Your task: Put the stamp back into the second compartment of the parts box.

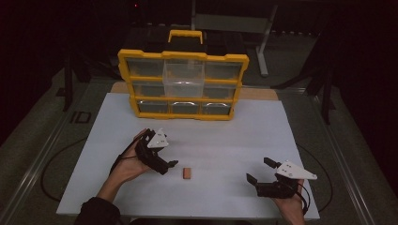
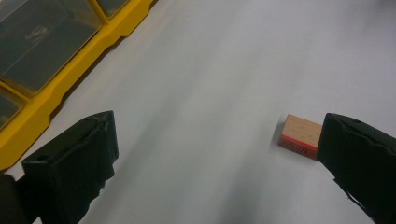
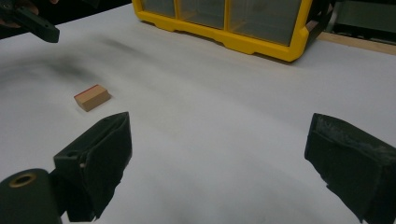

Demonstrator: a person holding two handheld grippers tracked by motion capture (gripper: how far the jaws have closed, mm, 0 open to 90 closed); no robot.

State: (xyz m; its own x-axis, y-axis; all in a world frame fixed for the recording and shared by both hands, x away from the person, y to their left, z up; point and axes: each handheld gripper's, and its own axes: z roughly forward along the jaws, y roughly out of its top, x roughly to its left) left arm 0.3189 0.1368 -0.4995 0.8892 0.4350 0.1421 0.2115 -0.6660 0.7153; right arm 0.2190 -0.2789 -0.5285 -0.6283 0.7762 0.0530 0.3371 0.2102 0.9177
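The left gripper [image 1: 162, 159] sits over the left half of the white tabletop [image 1: 225, 136], roughly midway between the front and back edges. Its jaws stand wide apart and hold nothing. In the left gripper view the small wooden block [image 2: 301, 136] lies flat on the tabletop just beside the inner face of one jaw, partly hidden behind it; whether jaw and block touch I cannot tell. The other jaw is well apart from the block, with bare tabletop between them. The left hand [image 1: 129, 164] wraps the gripper from behind, palm turned upward and inward, with the forearm coming in from the front edge at a slant and the jaws pointing toward the right.

The block [image 1: 187, 173] rests near the middle of the tabletop's front half, closer to the front edge than to the back. It has a pale wooden top and a red band along its side.

The right gripper [image 1: 263, 171] hovers near the front right corner, its jaws spread wide and empty, nothing between them but tabletop. The right hand [image 1: 291, 201] grips it from below at the front edge, with the jaws aimed left and toward the back. It is well apart from the block.

A yellow organizer case [image 1: 183, 83] with clear compartment lids stands at the back edge.
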